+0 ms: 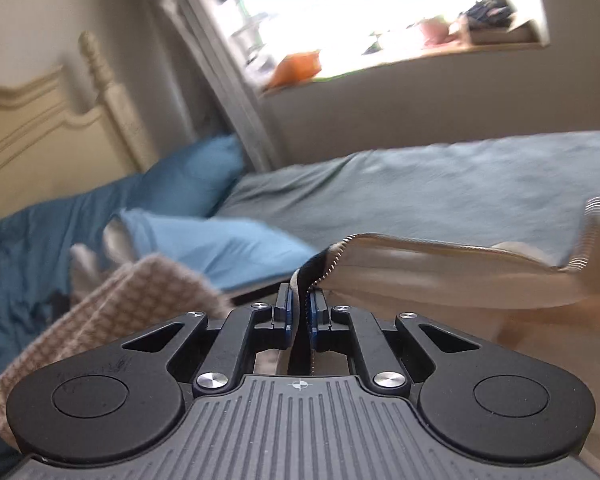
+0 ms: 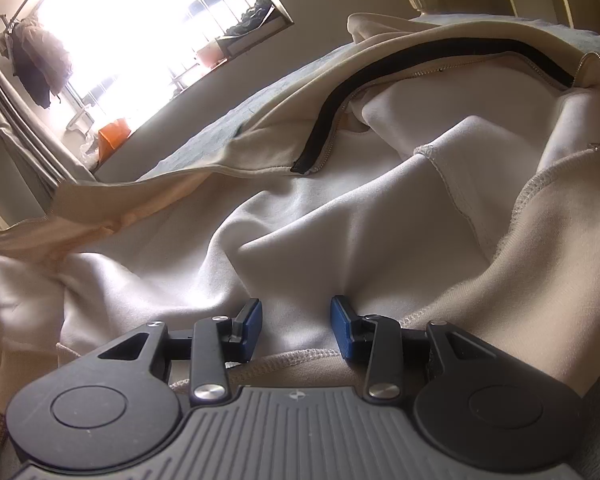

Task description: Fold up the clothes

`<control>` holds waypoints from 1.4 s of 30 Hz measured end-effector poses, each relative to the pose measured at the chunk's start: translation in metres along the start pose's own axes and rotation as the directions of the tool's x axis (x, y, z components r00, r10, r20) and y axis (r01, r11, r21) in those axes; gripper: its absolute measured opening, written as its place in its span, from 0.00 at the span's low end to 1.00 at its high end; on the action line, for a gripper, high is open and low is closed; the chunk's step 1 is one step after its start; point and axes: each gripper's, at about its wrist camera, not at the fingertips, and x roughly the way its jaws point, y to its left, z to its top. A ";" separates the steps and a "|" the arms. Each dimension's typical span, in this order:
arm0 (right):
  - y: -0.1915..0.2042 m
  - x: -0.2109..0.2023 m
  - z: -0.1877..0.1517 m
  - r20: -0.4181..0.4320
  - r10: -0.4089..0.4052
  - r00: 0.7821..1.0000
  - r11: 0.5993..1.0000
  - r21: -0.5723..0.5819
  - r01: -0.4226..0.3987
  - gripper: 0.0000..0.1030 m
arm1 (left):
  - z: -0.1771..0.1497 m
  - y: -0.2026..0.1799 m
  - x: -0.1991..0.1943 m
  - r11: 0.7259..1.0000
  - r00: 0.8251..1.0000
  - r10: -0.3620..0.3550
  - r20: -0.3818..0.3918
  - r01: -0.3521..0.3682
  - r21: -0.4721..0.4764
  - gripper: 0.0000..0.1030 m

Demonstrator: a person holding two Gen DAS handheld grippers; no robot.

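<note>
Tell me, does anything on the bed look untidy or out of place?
The cream zip-up jacket lies crumpled and inside out on the grey-blue bed sheet, its zipper open. The left gripper pinches its zipper edge.

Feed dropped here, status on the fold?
Left gripper shut on jacket zipper edge. Right gripper open over the lining. Knit garment beside left gripper.

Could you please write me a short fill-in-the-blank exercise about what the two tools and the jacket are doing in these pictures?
1. The left tool is ____ on the zipper edge of the cream jacket.
2. The right tool is ____, with jacket fabric between its fingers.
3. The tape along the jacket's zipper is ____ in colour.
4. The jacket lies on a ____.

Missing words: shut; open; black; bed
</note>
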 end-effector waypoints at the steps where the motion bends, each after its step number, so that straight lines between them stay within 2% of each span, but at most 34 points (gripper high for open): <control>1: 0.000 0.000 0.000 -0.001 -0.003 1.000 1.000 -0.002 0.003 0.39 | -0.003 0.002 0.012 1.000 1.000 0.015 -0.023 -0.015 -0.007 0.08; 3: 0.001 0.000 0.001 -0.004 -0.009 1.000 1.000 -0.008 0.009 0.39 | -0.014 -0.004 0.033 0.999 0.996 0.027 -0.081 -0.025 0.028 0.10; 5: 0.001 0.001 0.002 -0.007 -0.013 1.000 1.000 -0.012 0.013 0.39 | -0.025 -0.010 0.052 1.000 0.990 -0.001 -0.144 0.005 0.029 0.16; 7: 0.002 0.001 0.003 -0.011 -0.017 1.000 1.000 -0.013 0.016 0.39 | -0.033 -0.009 0.058 0.998 0.978 -0.061 -0.198 0.056 -0.032 0.17; 9: 0.003 0.002 0.004 -0.015 -0.022 1.000 1.000 -0.015 0.022 0.39 | -0.038 -0.005 0.059 0.991 0.963 -0.119 -0.243 0.098 -0.096 0.26; 11: 0.005 0.003 0.005 -0.016 -0.029 0.999 0.999 -0.019 0.028 0.39 | -0.039 0.002 0.047 0.990 0.962 -0.129 -0.242 0.109 -0.092 0.39; 13: 0.006 0.003 0.004 -0.014 -0.030 0.999 0.999 -0.022 0.030 0.39 | -0.040 0.009 0.035 0.989 0.961 -0.137 -0.239 0.119 -0.086 0.46; 17: 0.006 0.003 0.003 -0.007 -0.027 1.000 0.999 -0.024 0.027 0.39 | -0.043 0.034 -0.003 0.987 0.970 -0.150 -0.192 0.135 -0.090 0.52; 21: 0.005 0.003 0.001 -0.003 -0.025 1.000 0.999 -0.025 0.025 0.39 | -0.049 0.057 -0.053 0.948 0.939 -0.291 -0.184 0.257 -0.188 0.52; 23: 0.005 0.003 0.002 -0.006 -0.025 1.000 0.999 -0.026 0.024 0.39 | -0.054 0.067 -0.075 0.874 0.875 -0.440 -0.201 0.365 -0.322 0.53; 25: 0.005 0.004 0.003 -0.007 -0.023 1.000 0.999 -0.024 0.023 0.39 | -0.068 0.071 -0.091 0.765 0.783 -0.587 -0.207 0.453 -0.458 0.54; 26: 0.004 0.004 0.003 -0.007 -0.022 1.000 1.000 -0.022 0.022 0.39 | -0.079 0.067 -0.097 0.739 0.760 -0.615 -0.212 0.461 -0.491 0.55; 27: 0.004 0.003 0.003 -0.007 -0.021 1.000 1.000 -0.016 0.021 0.39 | -0.091 0.063 -0.102 0.714 0.738 -0.640 -0.216 0.467 -0.522 0.55; 29: 0.003 0.001 0.005 -0.016 -0.019 1.000 1.000 0.010 0.019 0.39 | -0.116 0.051 -0.101 0.715 0.733 -0.638 -0.238 0.448 -0.537 0.55; 32: 0.003 -0.005 0.013 -0.049 -0.015 0.999 0.999 0.039 0.017 0.40 | -0.158 0.048 -0.073 0.634 0.681 -0.678 -0.277 0.351 -0.690 0.55; 33: 0.005 -0.010 0.015 -0.056 -0.017 0.998 0.999 0.033 0.019 0.42 | -0.172 0.047 -0.064 0.602 0.661 -0.693 -0.287 0.312 -0.735 0.55; 34: 0.005 -0.018 0.016 -0.055 -0.008 0.998 0.999 0.033 0.010 0.42 | -0.184 0.048 -0.056 0.561 0.651 -0.705 -0.282 0.269 -0.783 0.55; 37: 0.001 -0.051 0.014 -0.052 0.059 0.997 0.996 0.071 -0.056 0.42 | -0.200 0.049 -0.049 0.538 0.687 -0.677 -0.265 0.216 -0.815 0.55; 40: -0.019 -0.084 0.006 -0.065 0.130 0.989 0.970 0.216 -0.113 0.42 | -0.204 0.043 -0.042 0.557 0.702 -0.660 -0.266 0.220 -0.801 0.55; 41: -0.028 -0.093 0.002 -0.072 0.152 0.986 0.951 0.284 -0.126 0.49 | -0.205 0.040 -0.038 0.561 0.700 -0.661 -0.269 0.224 -0.797 0.55; 42: -0.038 -0.100 -0.003 -0.079 0.161 0.984 0.928 0.352 -0.124 0.54 | -0.206 0.038 -0.034 0.564 0.705 -0.656 -0.268 0.222 -0.796 0.55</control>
